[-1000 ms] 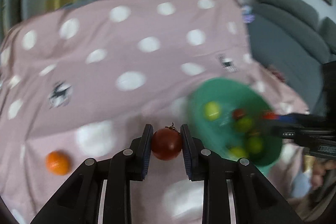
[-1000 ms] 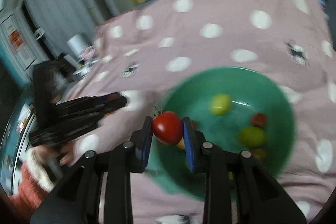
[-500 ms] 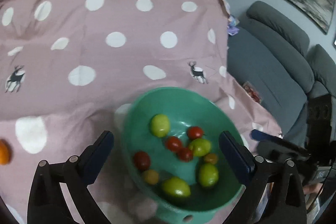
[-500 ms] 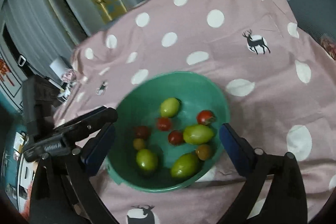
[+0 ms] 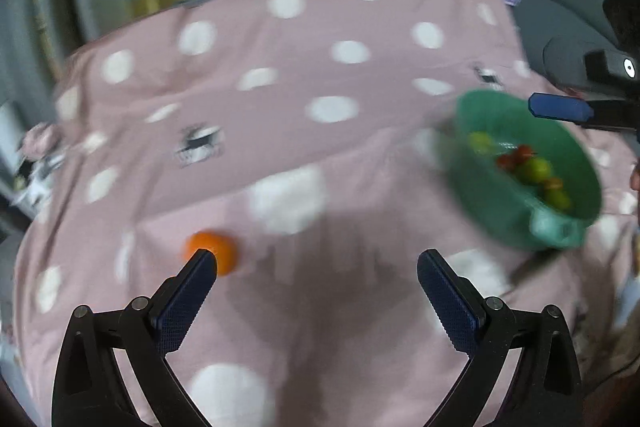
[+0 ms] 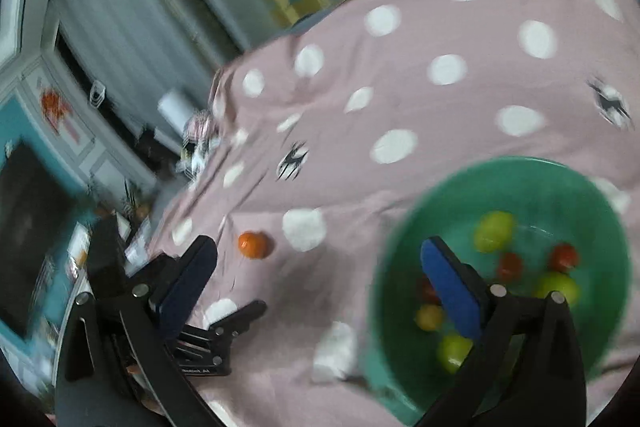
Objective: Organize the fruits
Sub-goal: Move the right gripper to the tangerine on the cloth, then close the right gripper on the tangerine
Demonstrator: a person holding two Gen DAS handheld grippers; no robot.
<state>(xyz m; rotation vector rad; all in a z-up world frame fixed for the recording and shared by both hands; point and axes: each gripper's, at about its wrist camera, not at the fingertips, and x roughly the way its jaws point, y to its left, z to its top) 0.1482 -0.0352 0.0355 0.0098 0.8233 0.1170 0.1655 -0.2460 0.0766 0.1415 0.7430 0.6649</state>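
Nearly done: green bowl (image 6: 520, 179) full of tomatoes, one orange fruit (image 5: 214, 253) (a tangerine, perhaps) left on the polka-dot cloth (image 5: 280, 75). Left claw (image 5: 316, 267), right claw (image 6: 320, 259): both agape, empty.

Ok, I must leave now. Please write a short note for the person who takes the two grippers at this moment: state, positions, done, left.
Left gripper: open, holding nothing, above the cloth near the orange fruit.
Right gripper: open, holding nothing, at the near rim of the green bowl.
Done: several red, green and yellow fruits lie in the bowl.
Left: the orange fruit lies alone on the cloth, left of the bowl; it probably goes in next.
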